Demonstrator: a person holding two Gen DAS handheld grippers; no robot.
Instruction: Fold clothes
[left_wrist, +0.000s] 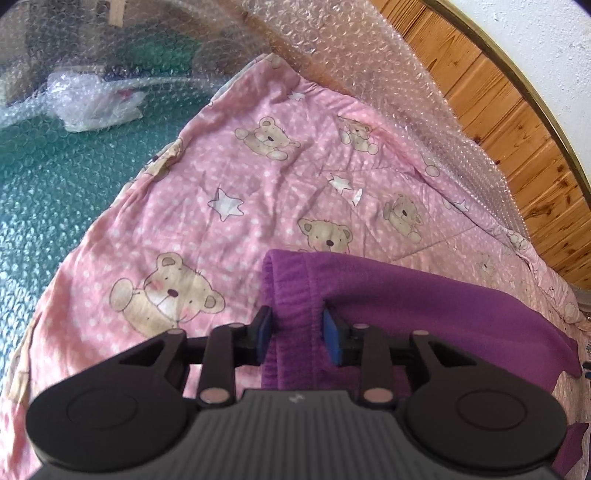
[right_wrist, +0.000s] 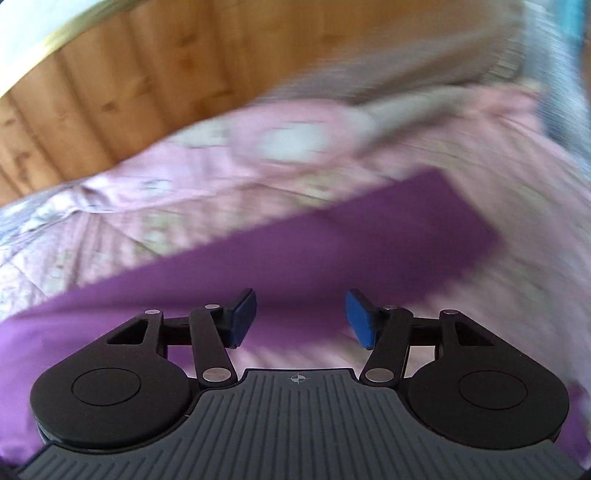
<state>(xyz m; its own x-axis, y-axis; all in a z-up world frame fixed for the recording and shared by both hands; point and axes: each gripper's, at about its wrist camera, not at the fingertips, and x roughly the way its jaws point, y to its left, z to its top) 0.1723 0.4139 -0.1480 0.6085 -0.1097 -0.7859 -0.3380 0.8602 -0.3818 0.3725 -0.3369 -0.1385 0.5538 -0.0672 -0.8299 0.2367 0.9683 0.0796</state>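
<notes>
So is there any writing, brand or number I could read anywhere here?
No readable words or numbers.
Left hand-held gripper: a small pale mark on its body, too small to read.
Right hand-held gripper: a small crosshair sign on its body, no text.
Pink blanket: only bears and stars, no lettering.

No readable words, brand names or numbers appear on anything in either wrist view.

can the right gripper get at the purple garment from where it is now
Probably yes. The right gripper is open with the purple garment spread right in front of its fingers, nothing between, though the view is blurred.
</notes>
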